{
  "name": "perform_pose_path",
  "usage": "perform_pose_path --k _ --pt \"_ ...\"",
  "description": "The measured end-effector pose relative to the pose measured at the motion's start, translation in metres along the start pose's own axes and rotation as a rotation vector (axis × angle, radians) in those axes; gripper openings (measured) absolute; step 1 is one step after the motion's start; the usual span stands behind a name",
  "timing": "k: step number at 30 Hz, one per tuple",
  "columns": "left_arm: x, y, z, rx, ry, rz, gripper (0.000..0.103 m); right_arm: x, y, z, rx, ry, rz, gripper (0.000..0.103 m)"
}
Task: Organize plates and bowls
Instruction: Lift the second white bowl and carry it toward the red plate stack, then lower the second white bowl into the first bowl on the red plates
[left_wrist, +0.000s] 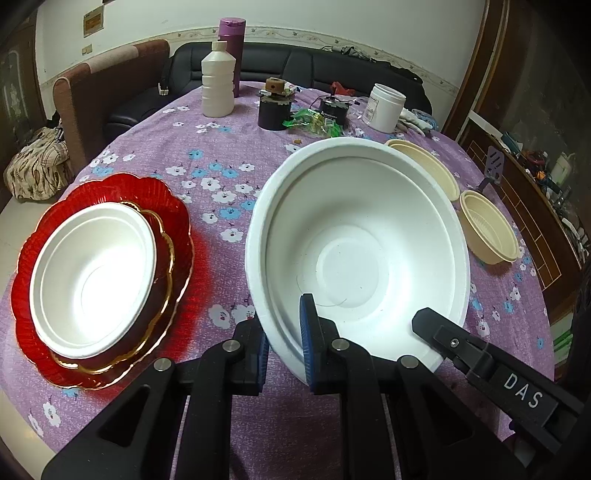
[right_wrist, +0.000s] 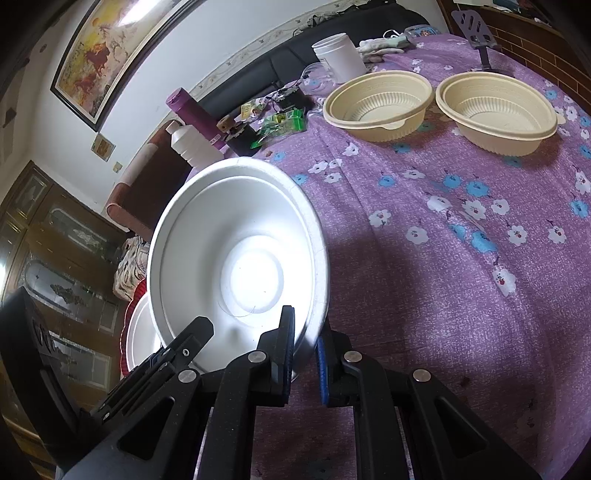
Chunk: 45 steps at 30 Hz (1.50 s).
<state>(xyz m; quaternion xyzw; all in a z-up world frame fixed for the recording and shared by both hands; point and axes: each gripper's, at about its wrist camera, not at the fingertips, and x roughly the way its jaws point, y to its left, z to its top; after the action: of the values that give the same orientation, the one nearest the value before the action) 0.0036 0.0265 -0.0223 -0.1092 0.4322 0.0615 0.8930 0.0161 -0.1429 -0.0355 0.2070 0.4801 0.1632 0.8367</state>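
Note:
A large white bowl (left_wrist: 354, 251) hangs tilted over the purple flowered tablecloth (left_wrist: 221, 177). My left gripper (left_wrist: 284, 354) is shut on its near rim, one blue pad inside and one outside. My right gripper (right_wrist: 306, 362) is shut on the rim of the same white bowl (right_wrist: 236, 251) a little further round; its black tip (left_wrist: 424, 321) shows in the left wrist view. At the left, a second white bowl (left_wrist: 92, 273) sits on a gold-rimmed dish inside a red scalloped plate (left_wrist: 177, 206). Two beige ribbed bowls (right_wrist: 380, 107) (right_wrist: 495, 110) stand side by side at the far right.
At the back of the table stand a white bottle (left_wrist: 218, 81), a purple flask (left_wrist: 232, 48), a black cylinder (left_wrist: 273, 110), green wrappers (left_wrist: 314, 122) and a white jar (left_wrist: 384, 107). A purple spatula (left_wrist: 493, 166) stands at the right edge. A dark sofa (left_wrist: 295, 66) lies behind.

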Motion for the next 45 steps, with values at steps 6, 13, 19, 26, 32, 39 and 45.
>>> perform_pose_path --k 6,13,19,26,32,39,45 --pt "-0.006 0.005 0.003 -0.011 -0.012 0.011 0.013 0.0 0.009 0.002 -0.016 0.002 0.013 0.01" --pt "-0.012 0.018 0.005 -0.032 -0.029 0.031 0.013 0.002 0.023 0.002 -0.044 0.005 0.03 0.01" --pt "-0.021 0.033 0.008 -0.061 -0.055 0.052 0.014 0.002 0.043 0.002 -0.084 0.003 0.051 0.01" --pt "-0.031 0.056 0.012 -0.109 -0.083 0.095 0.014 0.007 0.071 0.003 -0.138 0.009 0.086 0.01" --pt "-0.044 0.079 0.015 -0.157 -0.115 0.125 0.015 0.01 0.102 0.004 -0.197 0.015 0.125 0.01" --pt "-0.054 0.106 0.017 -0.205 -0.142 0.164 0.015 0.018 0.136 -0.001 -0.26 0.035 0.163 0.01" --pt "-0.057 0.127 0.015 -0.242 -0.143 0.198 0.015 0.032 0.161 -0.007 -0.305 0.073 0.186 0.01"
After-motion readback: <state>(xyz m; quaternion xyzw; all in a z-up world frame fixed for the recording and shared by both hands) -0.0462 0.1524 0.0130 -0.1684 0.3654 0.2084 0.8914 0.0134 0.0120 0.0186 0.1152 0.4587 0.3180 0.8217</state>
